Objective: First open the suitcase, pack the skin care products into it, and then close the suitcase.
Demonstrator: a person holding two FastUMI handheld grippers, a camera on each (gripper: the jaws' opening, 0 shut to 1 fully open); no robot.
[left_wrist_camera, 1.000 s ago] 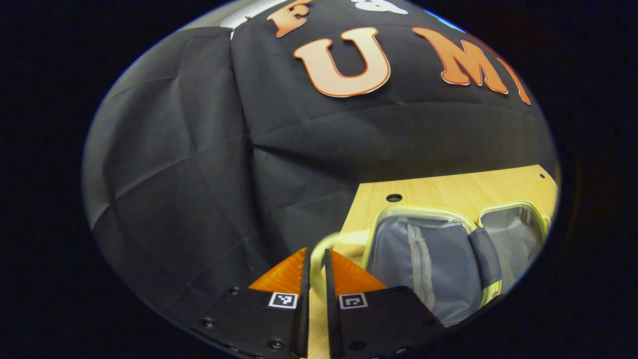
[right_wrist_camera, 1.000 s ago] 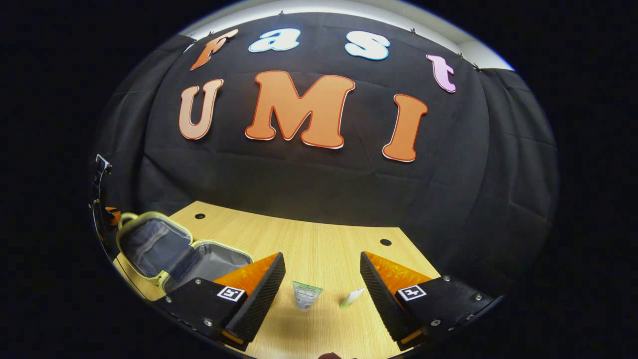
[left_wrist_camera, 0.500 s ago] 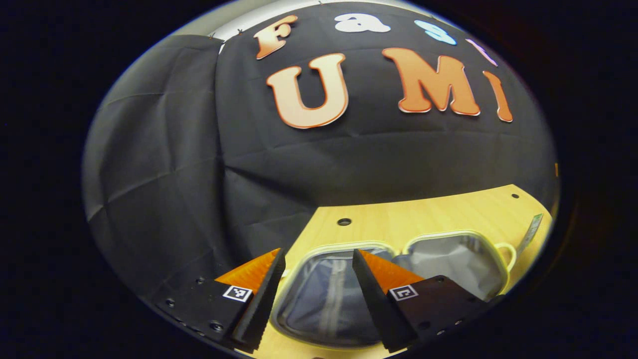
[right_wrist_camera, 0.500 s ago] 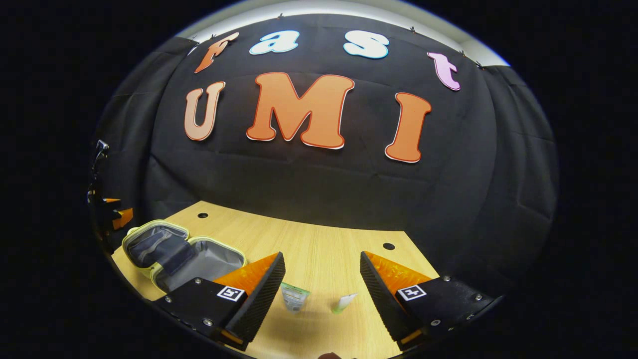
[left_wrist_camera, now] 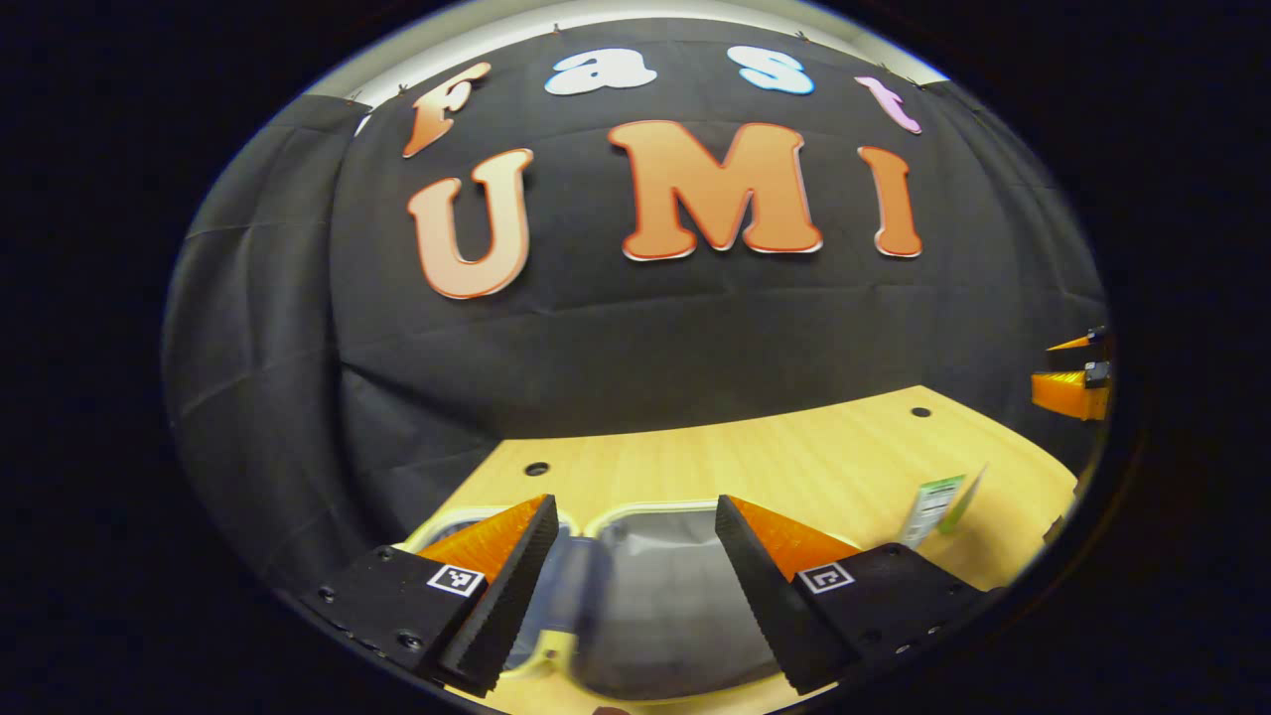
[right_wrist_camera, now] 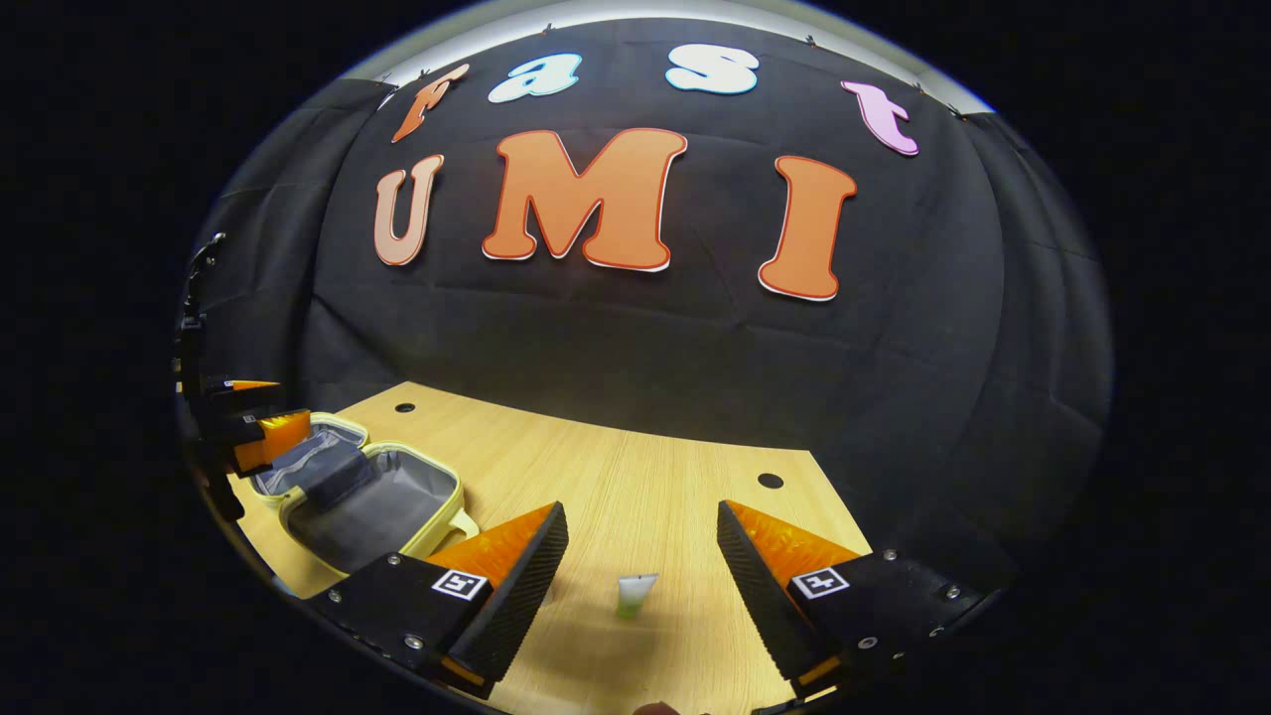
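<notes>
The suitcase (right_wrist_camera: 372, 501) is seen lying open on the bench (right_wrist_camera: 635, 477), left of the right tongs (right_wrist_camera: 640, 566), which are spread wide with nothing held. A small tube (right_wrist_camera: 634, 594) stands between them; it is judged light, soft and slippery, best pinched mid-body. The left tongs (left_wrist_camera: 631, 586) are likewise open above the case.

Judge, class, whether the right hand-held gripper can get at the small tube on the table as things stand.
Probably yes: the right hand-held gripper is open, the small tube lies between its fingers' lines, and bare table surrounds it.
</notes>
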